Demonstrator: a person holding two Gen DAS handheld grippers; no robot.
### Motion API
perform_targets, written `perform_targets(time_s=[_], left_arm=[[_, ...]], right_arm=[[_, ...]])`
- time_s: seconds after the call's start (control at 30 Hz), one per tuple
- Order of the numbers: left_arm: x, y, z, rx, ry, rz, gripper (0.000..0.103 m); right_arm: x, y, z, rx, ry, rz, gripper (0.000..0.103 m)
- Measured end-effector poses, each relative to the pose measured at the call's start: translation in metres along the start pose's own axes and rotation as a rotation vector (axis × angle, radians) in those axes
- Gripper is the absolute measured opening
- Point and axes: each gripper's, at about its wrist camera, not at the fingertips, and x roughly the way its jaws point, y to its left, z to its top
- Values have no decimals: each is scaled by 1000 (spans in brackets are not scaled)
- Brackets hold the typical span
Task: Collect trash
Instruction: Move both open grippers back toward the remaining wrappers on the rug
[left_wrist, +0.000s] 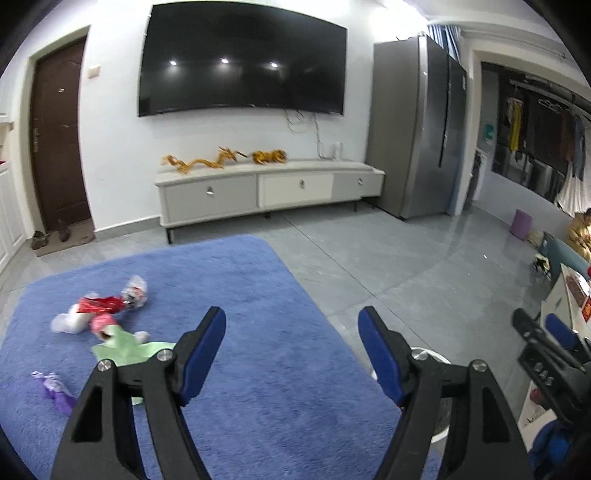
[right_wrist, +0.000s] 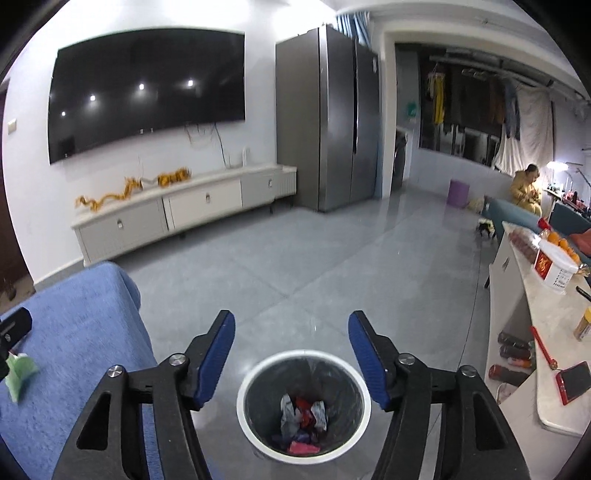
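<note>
My left gripper hangs open over the blue rug with nothing between its blue pads. To its left lies a heap of litter: a red wrapper, a clear plastic bag, a pink piece, green paper and a purple wrapper. My right gripper is open and empty above the white-rimmed trash bin, which holds crumpled red, grey and pink scraps. The bin rim peeks out behind the left gripper's right finger. The right gripper shows at the right edge of the left wrist view.
A TV cabinet stands under a wall TV, with a grey fridge beside it. A white side table at the right carries a red phone, a basket of oranges and a jar. A person in yellow sits far right. Grey tiles lie beyond.
</note>
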Motion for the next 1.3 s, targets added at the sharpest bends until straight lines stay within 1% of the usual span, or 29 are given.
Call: perform_targets(time_s=[0.03, 0.13, 0.23, 0.4, 0.43, 0.5, 0.67, 0.73, 0.8, 1.03, 1.3], left_arm=[[-4, 1, 0, -3, -11, 10, 73], [-17, 7, -2, -14, -49, 40, 76], [-34, 10, -3, -14, -80, 53, 76], [-62, 9, -3, 14, -134, 70, 78], [-67, 10, -3, 16, -143, 72, 79], [-82, 9, -3, 16, -174, 81, 90], [-109, 11, -2, 22, -225, 96, 93], [-118, 13, -4, 20, -240, 106, 96], [-127, 16, -5, 15, -252, 115, 102], [-147, 19, -7, 6, -284, 148, 103], [-155, 25, -11, -9, -307, 170, 103]], right_arm=[[-7, 1, 0, -1, -16, 0, 67], [-29, 6, 0, -13, -63, 8, 71], [-49, 10, 1, -34, -110, 24, 72], [-79, 15, 5, -53, -175, 46, 76], [-85, 15, 5, -56, -189, 50, 78], [-97, 18, 6, -64, -212, 57, 79], [-120, 19, 6, -70, -250, 75, 80], [-125, 18, 5, -69, -258, 82, 81], [-130, 18, 5, -72, -267, 85, 82], [-148, 18, 2, -79, -300, 98, 84], [-162, 19, 3, -88, -325, 109, 86]])
